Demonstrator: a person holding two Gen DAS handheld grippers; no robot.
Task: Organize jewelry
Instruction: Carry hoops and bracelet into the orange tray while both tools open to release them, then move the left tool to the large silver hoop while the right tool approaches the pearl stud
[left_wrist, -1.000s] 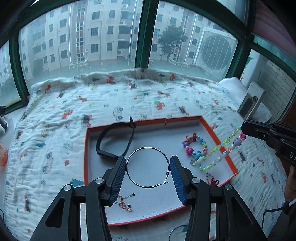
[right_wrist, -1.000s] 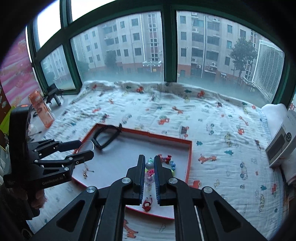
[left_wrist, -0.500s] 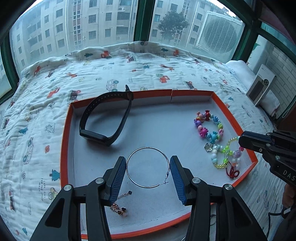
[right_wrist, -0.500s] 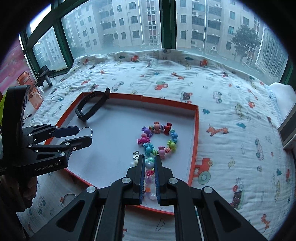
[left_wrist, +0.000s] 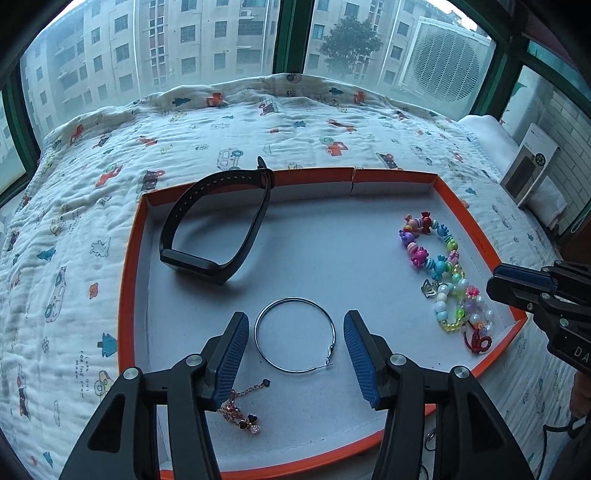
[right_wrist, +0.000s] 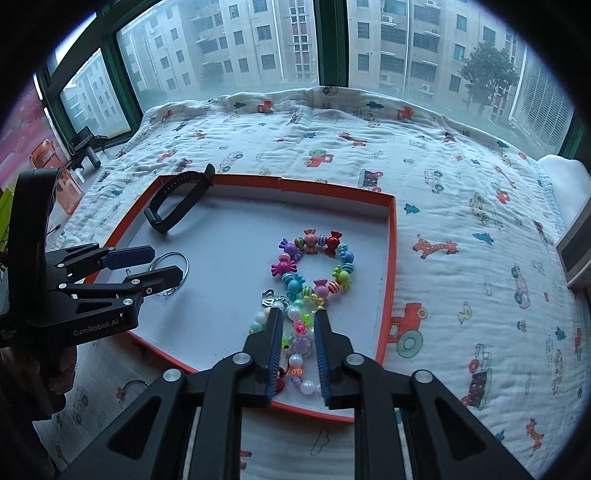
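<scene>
Now releasing two pieces into the orange tray (left_wrist: 127, 258), so best done slowly and low. Left gripper (left_wrist: 293, 341): jaws opening, pads standing clear on either side of the silver hoop (left_wrist: 295, 334), which lies flat on the tray floor near the front wall, not pressed by either pad. Right gripper (right_wrist: 297, 350): jaws opening too, parted only narrowly, with the clear bead bracelet (right_wrist: 297, 345) between them in the tray's front right corner; cannot tell for certain whether a pad touches a bead, though a gap shows on both sides.

Judged as the setting-down step, nearly finished. To do it well: widen both pairs fully before lifting, then draw straight up and back, never sideways, since a dragging pad could flick the hoop or snag the beads. Worth watching the red knot (left_wrist: 478, 341) at the tray's right front edge, likely to catch.

Elsewhere in the tray: candy bead bracelet (right_wrist: 314, 264) just behind the clear one and touching it, black wristband (left_wrist: 218, 229) leaning in the far left corner, small gold chain charm (left_wrist: 242, 411) by the front wall under the left finger.
</scene>
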